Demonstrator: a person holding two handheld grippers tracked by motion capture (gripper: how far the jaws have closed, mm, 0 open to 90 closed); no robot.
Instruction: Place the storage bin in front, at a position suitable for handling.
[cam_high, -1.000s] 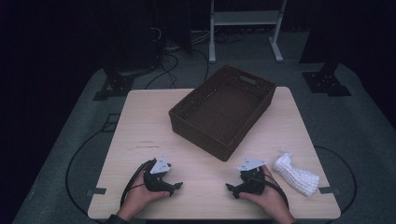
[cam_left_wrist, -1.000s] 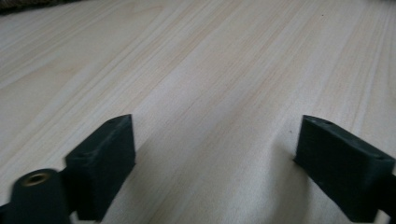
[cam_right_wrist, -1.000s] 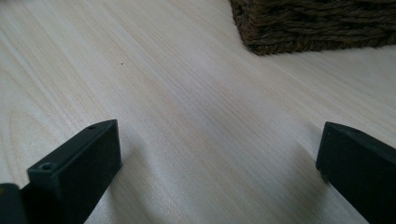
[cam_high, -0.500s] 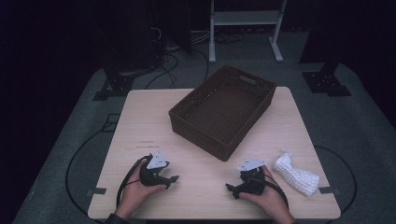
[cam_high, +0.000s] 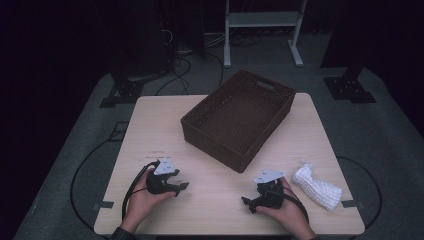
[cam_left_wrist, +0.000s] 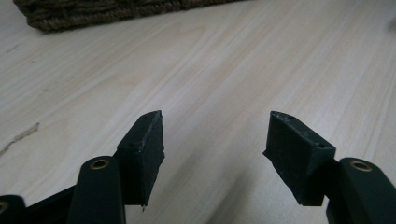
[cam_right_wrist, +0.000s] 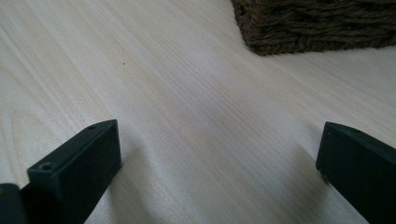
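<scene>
A dark woven basket stands at an angle on the middle of the light wooden table. A white knitted cloth bundle lies near the table's right front corner. My left gripper rests low over the front left of the table, pointing right. Its jaws have just been closing and now stand partly open over bare wood, with nothing between them. My right gripper sits at the front right, just left of the cloth, pointing left. It is wide open over bare wood.
The basket's near corner is a short way beyond the right jaws, and its lower edge lies farther off from the left jaws. A white metal frame and cables stand on the dark floor behind the table.
My left gripper has shifted slightly to the left and its jaws have narrowed. The right hand, the basket and the cloth have not moved.
</scene>
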